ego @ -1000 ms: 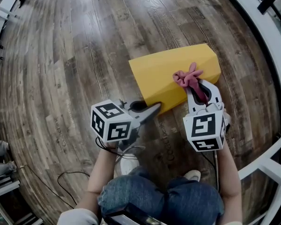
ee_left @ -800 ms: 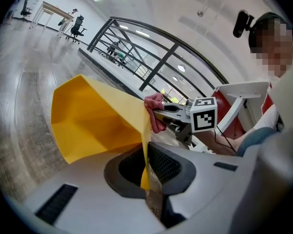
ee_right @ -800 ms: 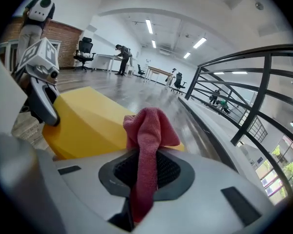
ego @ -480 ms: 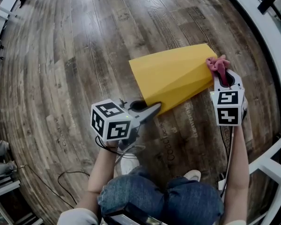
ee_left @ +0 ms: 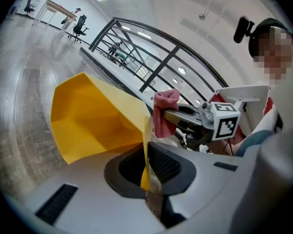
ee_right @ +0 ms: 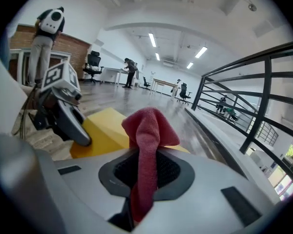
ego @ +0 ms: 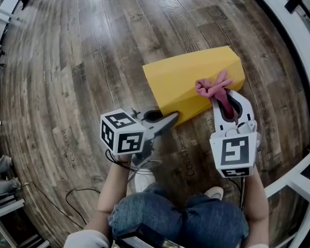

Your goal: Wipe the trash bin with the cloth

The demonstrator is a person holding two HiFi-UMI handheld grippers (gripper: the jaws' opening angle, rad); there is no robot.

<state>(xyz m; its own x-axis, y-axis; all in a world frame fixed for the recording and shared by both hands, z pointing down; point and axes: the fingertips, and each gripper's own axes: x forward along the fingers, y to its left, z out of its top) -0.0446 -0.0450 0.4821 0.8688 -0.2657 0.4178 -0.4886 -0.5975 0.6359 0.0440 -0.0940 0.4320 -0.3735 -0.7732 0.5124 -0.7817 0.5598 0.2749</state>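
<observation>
Now L gripper [ego: 171,120] pins bin [ego: 186,79] rim; R gripper [ego: 226,98] clamps cloth [ego: 212,87] (pink).

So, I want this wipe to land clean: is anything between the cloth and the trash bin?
Nothing visible. The right claw holds the cloth right over the side of the bin; the left claw grips its rim, clear of that spot.

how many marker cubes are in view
2. One marker cube on the left gripper, shut on the yellow trash bin's rim; the other cube on the right gripper, holding the pink cloth.
</observation>
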